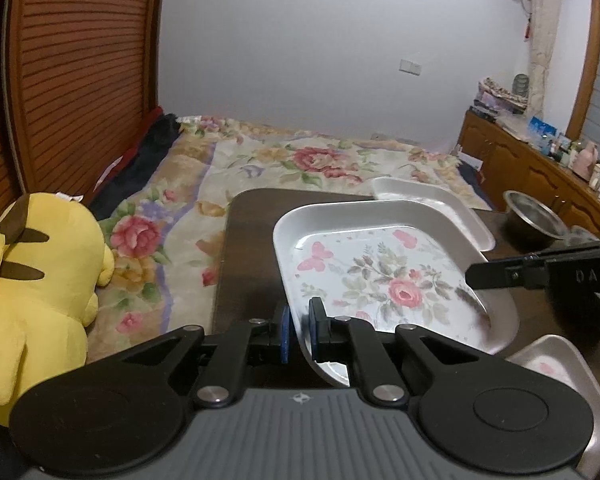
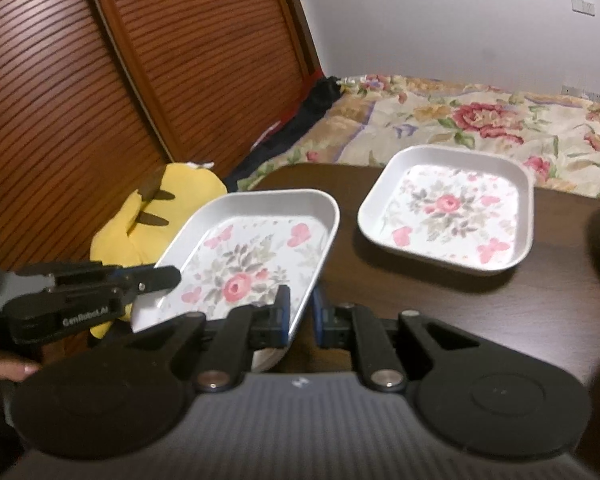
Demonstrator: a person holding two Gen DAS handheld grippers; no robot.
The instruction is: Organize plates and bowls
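The held floral plate [image 2: 252,264] is suspended above the dark wooden table [image 2: 460,312], on the side nearer the yellow plush toy [image 2: 156,216], and appears tilted. The left gripper [image 1: 298,330] is clamped on one rim of this plate, with one blue pad [image 1: 318,320] inside the wall and the other outside. The right gripper [image 2: 300,312] is clamped on the opposite rim in the same manner. A second floral plate [image 2: 448,208] rests flat on the table, on the far side of the held plate and apart from it. A third floral plate [image 1: 560,368] lies on the table at the near side, partly hidden by the left gripper body. A metal bowl [image 1: 534,220] stands on the table beyond the right side of the held plate. Probable hazards: the thin smooth rim can slip from the pads if either gripper relaxes or the two move at different rates; the plate could then drop onto the table. If the held plate is lowered onto the second plate out of square, it may fail to nest.
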